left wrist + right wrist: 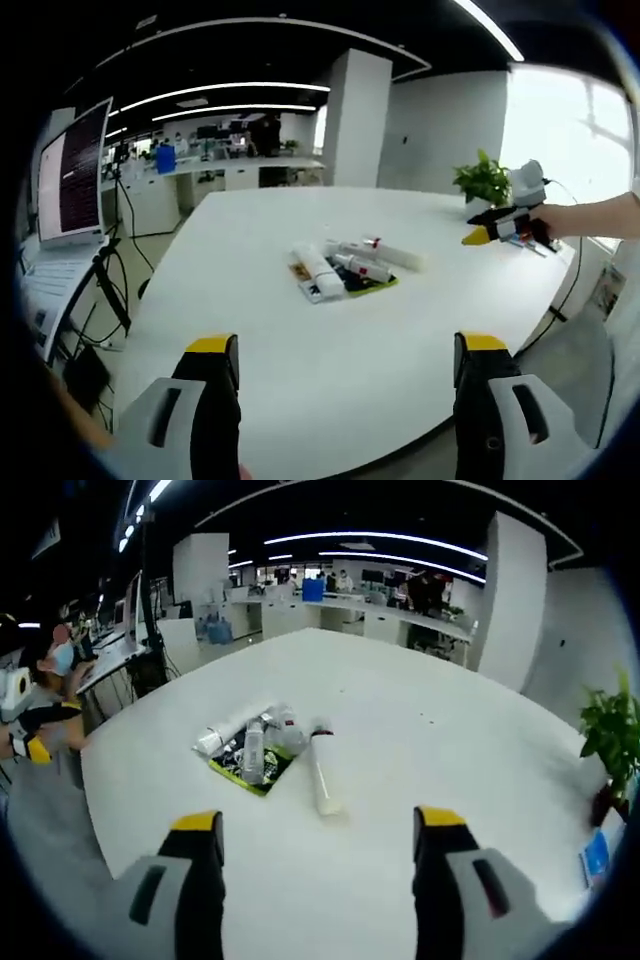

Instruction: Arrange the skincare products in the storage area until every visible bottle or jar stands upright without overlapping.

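Observation:
Several white skincare bottles and tubes (340, 268) lie on their sides in a small heap on a dark, yellow-edged mat (372, 286) in the middle of the white table (330, 380). In the right gripper view the same heap (250, 745) lies on the mat (240, 773), and one long white tube (324, 772) lies apart to its right. My left gripper (338, 358) is open, well short of the heap. My right gripper (318, 830) is open too, nothing between its jaws. That right gripper (492, 228) also appears at the table's far right, held by a hand.
A potted green plant (484, 181) stands at the table's far right edge, seen again as the plant (610, 730). A laptop on a stand (70, 170) is to the left. A masked person (50, 680) sits beyond the table. Office desks fill the background.

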### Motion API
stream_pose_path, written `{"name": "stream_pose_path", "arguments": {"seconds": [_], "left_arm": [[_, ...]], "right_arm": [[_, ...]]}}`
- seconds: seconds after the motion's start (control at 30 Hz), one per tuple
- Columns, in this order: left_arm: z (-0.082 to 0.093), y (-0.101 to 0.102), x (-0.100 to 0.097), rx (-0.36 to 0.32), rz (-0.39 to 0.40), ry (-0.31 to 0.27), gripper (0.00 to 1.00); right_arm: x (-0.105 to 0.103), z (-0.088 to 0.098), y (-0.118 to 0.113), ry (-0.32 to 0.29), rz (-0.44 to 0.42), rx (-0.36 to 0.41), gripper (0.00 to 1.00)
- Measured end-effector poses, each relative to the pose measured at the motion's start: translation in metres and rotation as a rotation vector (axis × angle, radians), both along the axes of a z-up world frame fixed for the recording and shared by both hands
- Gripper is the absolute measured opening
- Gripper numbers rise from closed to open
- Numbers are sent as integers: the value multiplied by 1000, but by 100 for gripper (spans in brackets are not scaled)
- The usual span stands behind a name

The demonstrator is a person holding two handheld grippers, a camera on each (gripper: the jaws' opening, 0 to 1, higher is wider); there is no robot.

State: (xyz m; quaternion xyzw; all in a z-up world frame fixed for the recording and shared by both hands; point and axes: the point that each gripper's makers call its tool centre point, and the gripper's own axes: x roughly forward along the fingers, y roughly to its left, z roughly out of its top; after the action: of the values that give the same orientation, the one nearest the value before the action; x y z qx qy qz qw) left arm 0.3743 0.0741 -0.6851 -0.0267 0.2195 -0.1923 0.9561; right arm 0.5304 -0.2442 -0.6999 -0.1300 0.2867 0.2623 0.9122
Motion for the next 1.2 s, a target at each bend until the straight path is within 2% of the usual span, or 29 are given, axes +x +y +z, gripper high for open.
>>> {"name": "stream_pose_path", "arguments": {"seconds": [0.3, 0.67, 0.8, 1.0, 1.2], "left_arm": [[1, 7, 3, -44, 42, 15, 86], [-1, 6, 5, -40, 37, 27, 85], [-3, 7, 5, -40, 43, 33, 85], [-4, 8, 5, -38, 45, 40, 85], [-5, 10, 5, -41, 57, 45, 84]], "right_arm": [[16, -15, 10, 45, 56, -29, 76], [41, -35, 15, 100, 122, -106, 72], [50, -48, 17, 146, 144, -148, 68], [66, -61, 29, 186, 151, -110, 67], [82, -71, 37, 195, 175, -151, 65]]}}
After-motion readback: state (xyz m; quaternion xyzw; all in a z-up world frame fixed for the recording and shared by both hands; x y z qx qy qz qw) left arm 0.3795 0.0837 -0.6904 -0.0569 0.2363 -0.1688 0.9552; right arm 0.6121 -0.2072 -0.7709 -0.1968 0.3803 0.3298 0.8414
